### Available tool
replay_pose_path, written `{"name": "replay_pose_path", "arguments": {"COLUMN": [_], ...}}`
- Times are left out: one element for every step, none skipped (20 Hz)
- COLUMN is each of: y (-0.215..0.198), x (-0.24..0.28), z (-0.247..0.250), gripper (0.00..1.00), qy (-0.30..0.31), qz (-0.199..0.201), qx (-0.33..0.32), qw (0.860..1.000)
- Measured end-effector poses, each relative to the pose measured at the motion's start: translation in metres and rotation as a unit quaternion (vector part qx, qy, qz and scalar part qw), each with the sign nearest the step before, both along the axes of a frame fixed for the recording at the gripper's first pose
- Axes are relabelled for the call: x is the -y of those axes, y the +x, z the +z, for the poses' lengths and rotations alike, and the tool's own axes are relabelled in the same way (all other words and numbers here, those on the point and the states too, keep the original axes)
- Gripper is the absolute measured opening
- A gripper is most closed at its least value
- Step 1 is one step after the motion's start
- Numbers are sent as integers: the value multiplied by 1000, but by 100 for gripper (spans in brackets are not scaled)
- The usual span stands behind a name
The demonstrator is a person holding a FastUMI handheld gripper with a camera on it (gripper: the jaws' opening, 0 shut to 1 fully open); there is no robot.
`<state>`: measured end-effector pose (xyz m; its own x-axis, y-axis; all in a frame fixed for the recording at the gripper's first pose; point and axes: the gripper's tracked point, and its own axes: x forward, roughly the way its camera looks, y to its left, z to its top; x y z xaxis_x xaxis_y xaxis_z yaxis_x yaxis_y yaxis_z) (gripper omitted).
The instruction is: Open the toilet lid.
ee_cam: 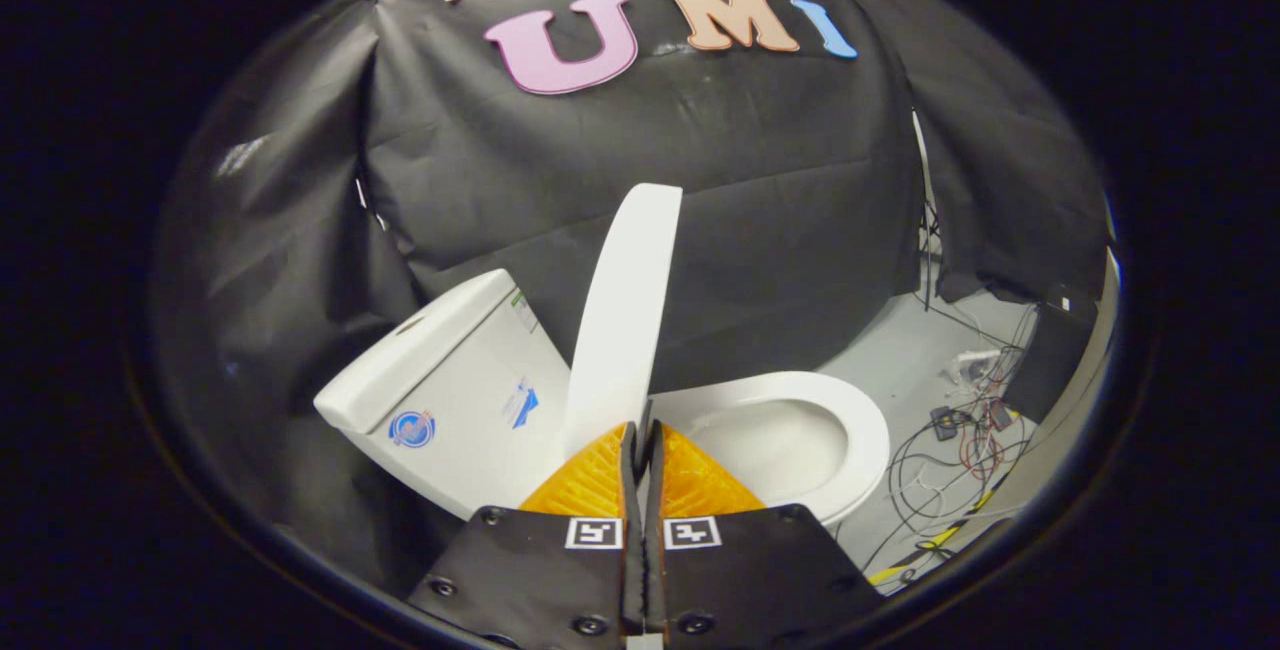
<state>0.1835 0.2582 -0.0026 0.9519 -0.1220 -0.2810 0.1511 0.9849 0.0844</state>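
A white toilet stands ahead of me, with its tank (450,370) to the left and its seat ring (860,430) and bowl to the right. The white lid (625,320) is raised nearly upright and seen edge-on, leaning slightly toward the tank. My gripper (640,427) is shut, its fingers pressed together with nothing visible between them. The fingertips sit right at the lid's lower end. The left finger (590,480) covers the lid's base, and the right finger (700,485) overlaps the near part of the seat.
Black cloth walls close in behind and to the left of the toilet. Loose cables and small plugs (960,430) lie on the grey floor to the right, near a dark box (1050,355). A yellow-and-black strip (940,540) runs along the floor at the near right.
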Motion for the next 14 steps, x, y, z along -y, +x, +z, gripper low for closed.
{"name": "replay_pose_path", "arguments": {"y": [1,3,3,3,4,5,5,5,6,7,8,8,8,9], "x": [-1,-3,-4,-7,-9,-12,-16,-19,-22,-23,-26,-30,-34,-38], "z": [0,0,0,0,1,2,2,3,3,4,5,5,5,5], "gripper": [1,1,1,1,1,1,1,1,1,1,1,1,1,1], "qy": [2,1,-2,-5,-10,-13,-20,-27,-33,-36,-37,-36,-35,-37], "qz": [0,2,3,5,6,8,10,11,11,11,12,14,15,17], "qx": [2,3,4,5,6,8,9,10,10,11,12,15,16,20], "qw": [1000,1000,1000,1000,1000,1000,1000,1000,999,999,999,999,999,999]}}
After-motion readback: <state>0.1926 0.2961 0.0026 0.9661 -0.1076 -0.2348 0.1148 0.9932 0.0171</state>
